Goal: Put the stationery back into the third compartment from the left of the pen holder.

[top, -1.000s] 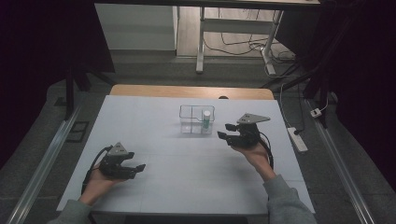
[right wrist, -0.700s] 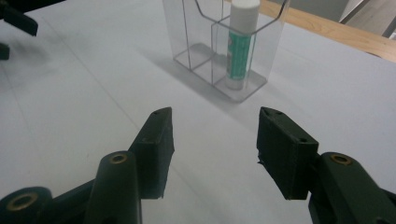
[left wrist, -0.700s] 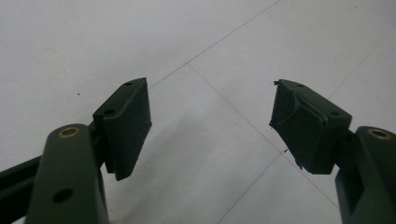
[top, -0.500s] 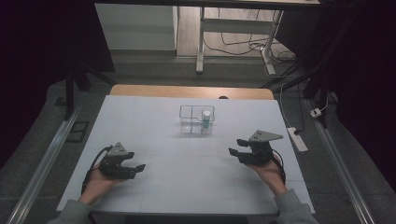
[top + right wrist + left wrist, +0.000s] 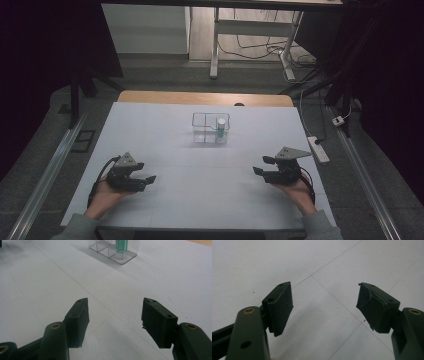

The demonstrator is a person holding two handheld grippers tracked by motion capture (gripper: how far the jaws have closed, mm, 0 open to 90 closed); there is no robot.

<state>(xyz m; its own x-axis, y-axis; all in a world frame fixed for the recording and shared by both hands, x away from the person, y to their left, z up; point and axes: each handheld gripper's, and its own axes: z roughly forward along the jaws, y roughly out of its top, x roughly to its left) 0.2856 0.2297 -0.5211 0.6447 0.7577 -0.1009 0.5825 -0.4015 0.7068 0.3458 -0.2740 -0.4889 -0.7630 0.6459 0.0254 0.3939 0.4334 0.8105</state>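
A clear plastic box (image 5: 204, 131) with compartments stands at the middle of the white table (image 5: 210, 200). A green and white tube (image 5: 220, 128) stands upright in its right compartment. My right gripper (image 5: 262, 165) hovers low over the table's near right, well short of the box. Its jaws have just been opening and nothing is between them. The right gripper view shows the right gripper (image 5: 115, 315) open, with the box (image 5: 105, 248) and tube (image 5: 121, 247) far ahead. My left gripper (image 5: 144, 172) rests at the near left, open and empty. In its own view the left gripper (image 5: 324, 305) spans bare table.
A wooden strip (image 5: 205, 97) edges the table's far side. A power strip (image 5: 318, 149) lies on the floor off the right edge. Metal rails (image 5: 45, 175) run along both sides. Desk legs and cables (image 5: 250, 45) stand beyond the table.
My right gripper has drawn back from beside the box toward the table's near right and sunk lower, its jaws spreading wider. The left gripper has stayed put.
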